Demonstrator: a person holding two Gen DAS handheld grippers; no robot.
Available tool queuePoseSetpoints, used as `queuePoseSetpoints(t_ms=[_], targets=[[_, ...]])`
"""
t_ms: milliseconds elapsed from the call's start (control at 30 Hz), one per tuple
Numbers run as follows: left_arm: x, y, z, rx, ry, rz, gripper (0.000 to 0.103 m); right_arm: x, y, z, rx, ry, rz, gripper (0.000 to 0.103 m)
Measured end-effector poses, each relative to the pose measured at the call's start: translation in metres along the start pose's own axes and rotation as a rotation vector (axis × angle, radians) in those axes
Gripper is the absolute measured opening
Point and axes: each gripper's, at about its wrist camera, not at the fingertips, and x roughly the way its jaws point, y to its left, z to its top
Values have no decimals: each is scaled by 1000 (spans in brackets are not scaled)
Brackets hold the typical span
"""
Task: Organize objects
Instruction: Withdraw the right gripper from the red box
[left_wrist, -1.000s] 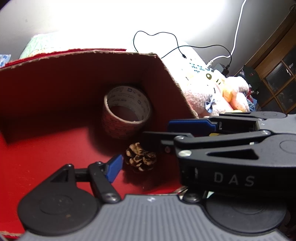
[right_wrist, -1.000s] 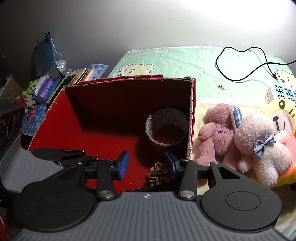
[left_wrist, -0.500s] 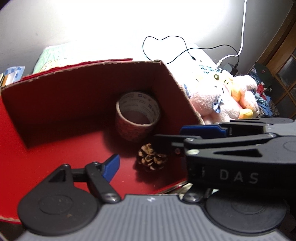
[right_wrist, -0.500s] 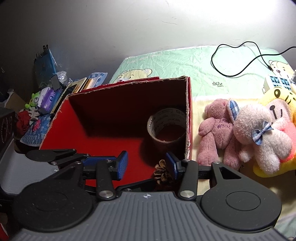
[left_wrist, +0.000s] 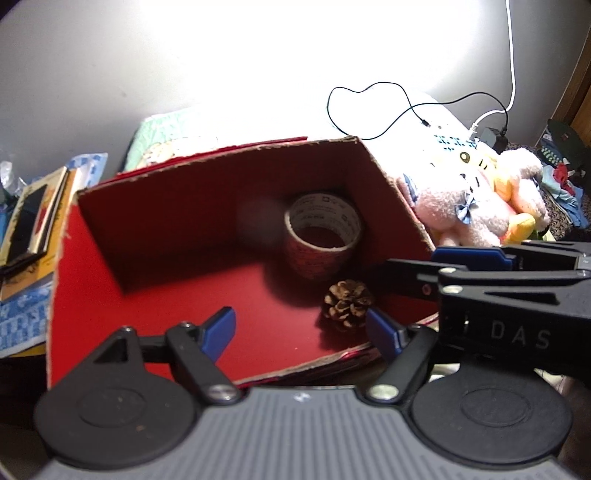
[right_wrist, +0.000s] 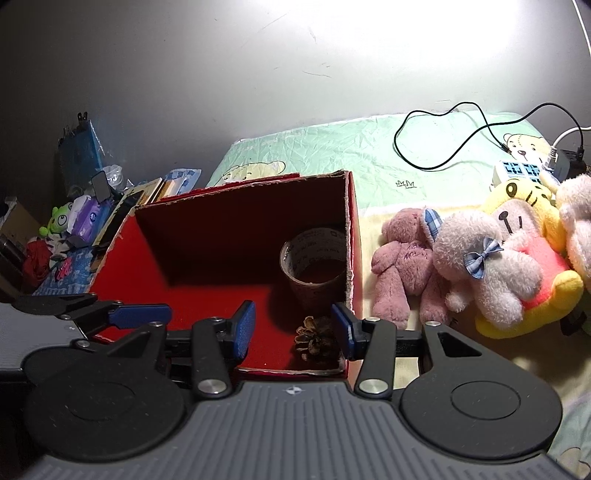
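I read both claws spread apart, gripping nothing: left claw (left_wrist: 301, 326), right claw (right_wrist: 293, 328). Pine cone (right_wrist: 316, 338) lies on the floor of the red box (right_wrist: 221, 236), near corner, tape roll (right_wrist: 314, 266) just beyond at 12 o'clock. Plush toys (right_wrist: 476, 266) on bed at 3 o'clock.

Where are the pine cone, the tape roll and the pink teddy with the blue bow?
pine cone (left_wrist: 347, 303), left wrist view, on its scales.
tape roll (right_wrist: 314, 258), right wrist view, on its inner wall.
pink teddy (right_wrist: 491, 273), right wrist view, on its body.

Red box (right_wrist: 221, 295), brown pinecone (right_wrist: 316, 338)
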Motion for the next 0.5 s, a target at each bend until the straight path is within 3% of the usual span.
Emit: queuePoseSetpoints(t_ms=[500], targets=[[-32,3,-20,9,-7,64,85,-23,19,-22,10,-61,-34,49]])
